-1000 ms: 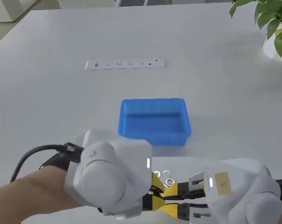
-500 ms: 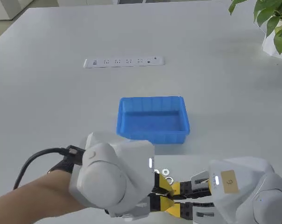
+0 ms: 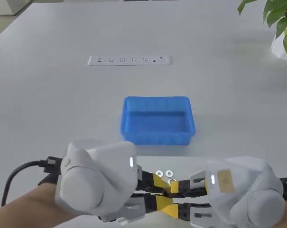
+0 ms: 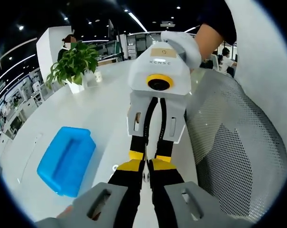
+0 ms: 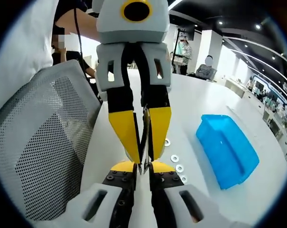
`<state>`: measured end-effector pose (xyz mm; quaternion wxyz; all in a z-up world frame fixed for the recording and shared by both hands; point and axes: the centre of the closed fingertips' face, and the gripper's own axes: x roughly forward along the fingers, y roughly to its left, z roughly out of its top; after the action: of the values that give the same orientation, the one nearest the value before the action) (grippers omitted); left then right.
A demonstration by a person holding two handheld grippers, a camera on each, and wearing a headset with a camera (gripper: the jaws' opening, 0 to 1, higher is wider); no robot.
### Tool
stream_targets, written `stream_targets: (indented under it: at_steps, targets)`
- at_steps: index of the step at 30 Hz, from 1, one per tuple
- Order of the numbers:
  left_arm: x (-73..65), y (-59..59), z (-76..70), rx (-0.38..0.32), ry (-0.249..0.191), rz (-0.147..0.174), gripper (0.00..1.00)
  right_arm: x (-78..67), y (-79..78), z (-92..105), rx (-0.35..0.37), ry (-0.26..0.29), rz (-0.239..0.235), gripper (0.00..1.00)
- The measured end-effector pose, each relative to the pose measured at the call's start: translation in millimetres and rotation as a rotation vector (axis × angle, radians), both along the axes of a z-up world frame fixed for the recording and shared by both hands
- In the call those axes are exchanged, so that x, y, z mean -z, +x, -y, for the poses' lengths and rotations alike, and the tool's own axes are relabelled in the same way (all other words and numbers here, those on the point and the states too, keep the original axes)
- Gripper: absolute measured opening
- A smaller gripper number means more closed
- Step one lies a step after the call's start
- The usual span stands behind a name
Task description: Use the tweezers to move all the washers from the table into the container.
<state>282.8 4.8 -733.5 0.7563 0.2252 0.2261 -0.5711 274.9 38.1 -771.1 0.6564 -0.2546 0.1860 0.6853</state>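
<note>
Tweezers point(image 5: 144, 133) pinched from both ends.
I see the left gripper point(image 5: 143, 142) and right gripper point(image 4: 149, 151) tip to tip, each clamped on them; washers point(image 3: 165, 175) lie on the table point(image 3: 62, 95) just beside the jaws, near the blue container point(image 3: 157, 121).

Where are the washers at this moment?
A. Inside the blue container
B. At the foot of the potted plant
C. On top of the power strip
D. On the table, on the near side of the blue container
D: the washers lie loose on the table, just on the near side of the blue container, whose inside looks empty.
</note>
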Motion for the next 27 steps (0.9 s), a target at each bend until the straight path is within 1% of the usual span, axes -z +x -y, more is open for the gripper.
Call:
stream_targets:
  at_steps: [1, 2, 3, 4, 5, 7, 10, 12, 14, 15, 19, 20, 23, 27]
  targets:
    - [0.1, 0.1, 0.3, -0.001, -0.001, -0.001, 0.09, 0.0, -0.8, -1.1, -0.003, 0.000, -0.003, 0.14]
    - [0.1, -1.0, 0.3, 0.002, -0.003, -0.007, 0.09, 1.6, -1.6, -2.8, -0.024, -0.013, 0.020, 0.12]
    - [0.4, -2.1, 0.5, 0.008, -0.002, -0.008, 0.08, 3.1, 3.4, -2.0, -0.047, -0.036, 0.086, 0.09]
    - [0.4, -1.4, -0.3, 0.006, 0.004, 0.000, 0.08, 3.7, -0.9, -5.5, -0.057, -0.028, 0.070, 0.08]
    - [0.0, -1.4, -1.0, 0.004, 0.006, -0.004, 0.08, 3.7, -1.0, -6.0, -0.051, -0.030, 0.053, 0.08]
    - [-0.2, -1.1, -1.7, 0.002, 0.008, -0.008, 0.09, 3.4, 0.1, -4.1, -0.062, -0.031, 0.061, 0.08]
    - [-0.3, -1.9, -3.0, 0.009, 0.024, -0.002, 0.09, 3.7, -0.2, -4.1, -0.066, -0.027, 0.054, 0.07]
    - [-0.2, -2.9, -3.6, 0.008, 0.018, -0.010, 0.09, 3.8, -0.7, -4.0, -0.066, -0.018, 0.044, 0.07]
    - [-1.4, -1.5, -4.7, -0.010, 0.000, -0.029, 0.09, 3.4, -1.7, -3.8, -0.054, -0.002, 0.019, 0.07]
    - [-2.5, -2.2, -4.6, -0.011, -0.007, -0.037, 0.09, 3.3, -2.6, -3.4, -0.055, 0.002, 0.017, 0.07]
    - [-5.9, -3.9, -1.1, -0.004, -0.017, -0.026, 0.09, 2.9, -3.2, -1.7, -0.051, 0.008, 0.012, 0.07]
    - [-6.4, -3.8, -1.0, -0.004, -0.020, -0.027, 0.09, 2.7, -3.2, -1.5, -0.050, 0.009, 0.010, 0.07]
    - [-11.5, -3.9, 0.1, -0.006, -0.048, -0.041, 0.08, 2.7, -3.5, 0.1, -0.047, 0.015, 0.001, 0.07]
    - [-12.8, -5.1, 1.0, 0.010, -0.049, -0.041, 0.08, 2.2, -4.2, -0.5, -0.046, 0.020, -0.004, 0.07]
